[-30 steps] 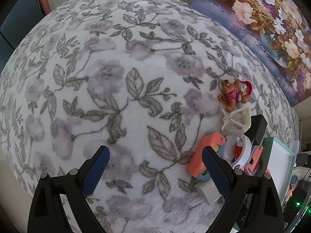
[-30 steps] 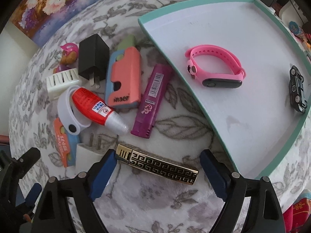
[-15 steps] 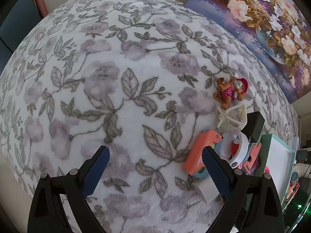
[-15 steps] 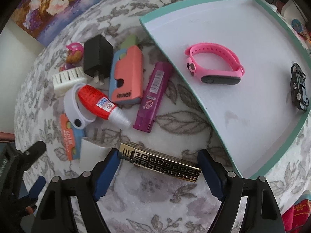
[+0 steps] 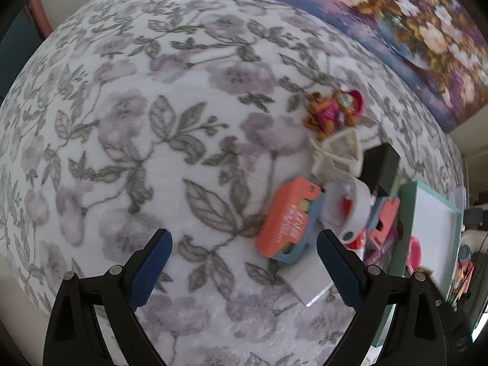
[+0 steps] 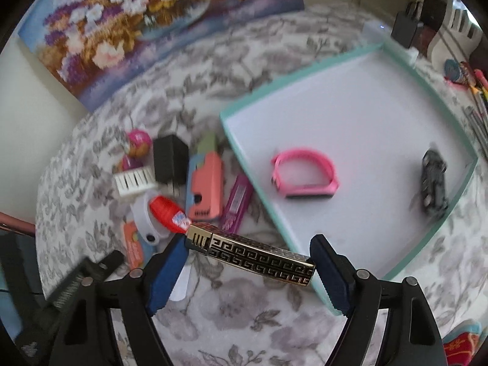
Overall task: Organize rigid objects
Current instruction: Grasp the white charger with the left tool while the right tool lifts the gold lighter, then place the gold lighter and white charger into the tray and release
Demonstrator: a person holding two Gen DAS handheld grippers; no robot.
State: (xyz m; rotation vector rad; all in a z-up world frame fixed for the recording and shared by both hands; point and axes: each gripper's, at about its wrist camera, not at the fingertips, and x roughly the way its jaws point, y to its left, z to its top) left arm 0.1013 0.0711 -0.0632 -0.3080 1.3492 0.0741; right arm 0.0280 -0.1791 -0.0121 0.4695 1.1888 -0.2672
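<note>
This looks like a room in a home. A plush white cloth printed with grey leaves and mauve flowers (image 5: pixel 128 140) covers the surface, and a large canvas painting of cream and purple flowers in a vase (image 6: pixel 146 21) leans against a plain cream wall. Small household odds lie about: a brown toy pup figure in pink (image 5: pixel 334 113), a black plug-in charger block (image 6: pixel 169 160) and a pink silicone wristband (image 6: pixel 305 174) in a shallow white tray with a mint-green rim (image 6: pixel 244 152).
</note>
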